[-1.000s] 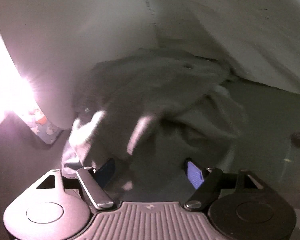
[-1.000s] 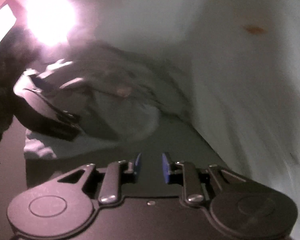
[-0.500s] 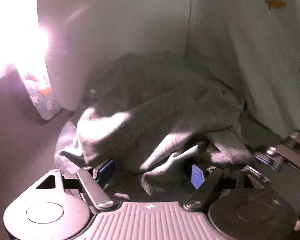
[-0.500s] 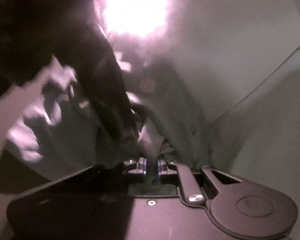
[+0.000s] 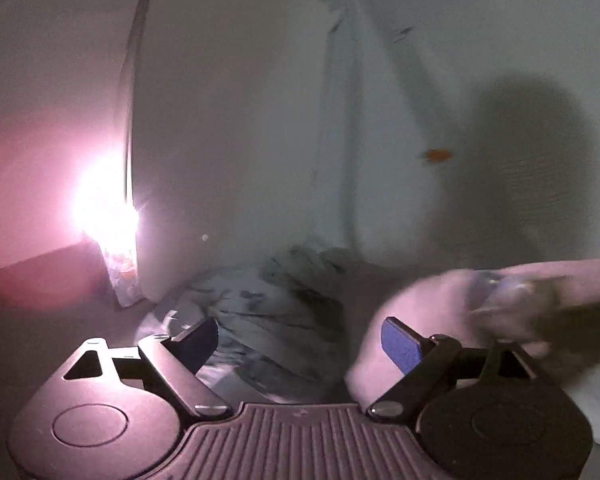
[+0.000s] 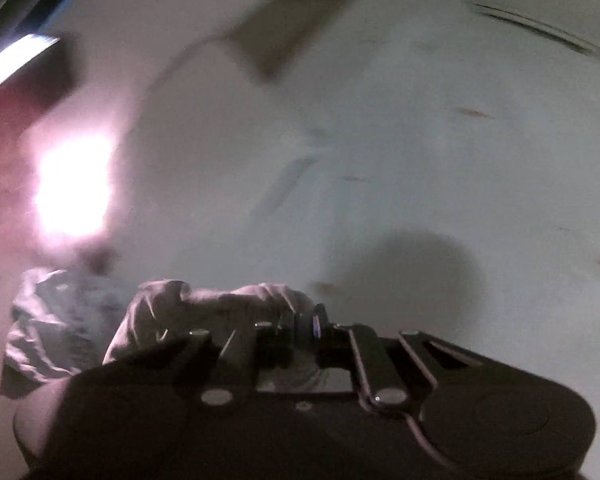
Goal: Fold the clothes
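Gripping a bunched fold of the pale grey garment (image 6: 220,304), my right hand-held gripper (image 6: 300,326) is standing with its jaws nearly shut; they have just been closing, with cloth pinched between them, so that the piece can be lifted clear of the others. My left hand-held gripper (image 5: 300,344) is standing wide, its jaws having just been opening with nothing between the blue pads (image 5: 402,346); I judge it is being kept free to catch a second edge of the lifted piece. Just beyond its right finger, the grey garment (image 5: 440,312) is crossing the view as a blur, so its hang cannot be read. Farther off, a heap of bluish clothes (image 5: 260,304) is lying on the dark surface against the corner, presumably awaiting its turn. Behind it, pale walls (image 5: 240,120) are meeting, and a glare (image 5: 104,208) is washing out the left side.
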The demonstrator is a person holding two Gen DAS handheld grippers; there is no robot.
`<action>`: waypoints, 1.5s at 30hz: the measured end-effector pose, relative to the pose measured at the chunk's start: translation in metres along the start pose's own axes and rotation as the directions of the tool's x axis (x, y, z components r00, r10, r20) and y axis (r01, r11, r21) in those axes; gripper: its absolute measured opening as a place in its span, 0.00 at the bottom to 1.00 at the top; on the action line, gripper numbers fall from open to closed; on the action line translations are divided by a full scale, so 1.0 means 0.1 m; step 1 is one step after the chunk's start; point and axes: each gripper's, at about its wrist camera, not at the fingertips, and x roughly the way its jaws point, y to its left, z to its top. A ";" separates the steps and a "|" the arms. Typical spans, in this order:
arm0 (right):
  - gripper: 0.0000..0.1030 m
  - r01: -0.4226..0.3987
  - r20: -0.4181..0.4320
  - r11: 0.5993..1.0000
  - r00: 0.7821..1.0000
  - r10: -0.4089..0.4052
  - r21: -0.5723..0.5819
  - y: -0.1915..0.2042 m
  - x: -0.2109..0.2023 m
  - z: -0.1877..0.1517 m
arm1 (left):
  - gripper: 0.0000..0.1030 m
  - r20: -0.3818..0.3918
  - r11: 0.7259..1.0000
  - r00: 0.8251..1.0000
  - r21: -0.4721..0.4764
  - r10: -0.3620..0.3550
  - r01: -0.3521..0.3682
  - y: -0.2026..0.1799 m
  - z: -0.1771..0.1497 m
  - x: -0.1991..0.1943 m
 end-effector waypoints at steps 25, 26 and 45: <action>0.75 0.292 -0.813 0.814 0.479 0.331 0.503 -0.70 -2.27 -3.09 | 0.89 -0.455 0.937 0.872 0.187 -0.183 0.294 -1.81 -1.61 -0.67; 0.75 0.286 -0.793 0.789 0.484 0.370 0.544 -0.62 -2.24 -3.14 | 0.89 -0.467 0.938 0.866 0.182 -0.182 0.295 -1.83 -1.62 -0.68; 0.80 0.535 -0.760 0.540 0.448 0.471 0.650 -0.27 -1.88 -3.50 | 0.94 -0.504 0.992 0.861 0.060 -0.068 0.113 -0.65 -1.52 0.12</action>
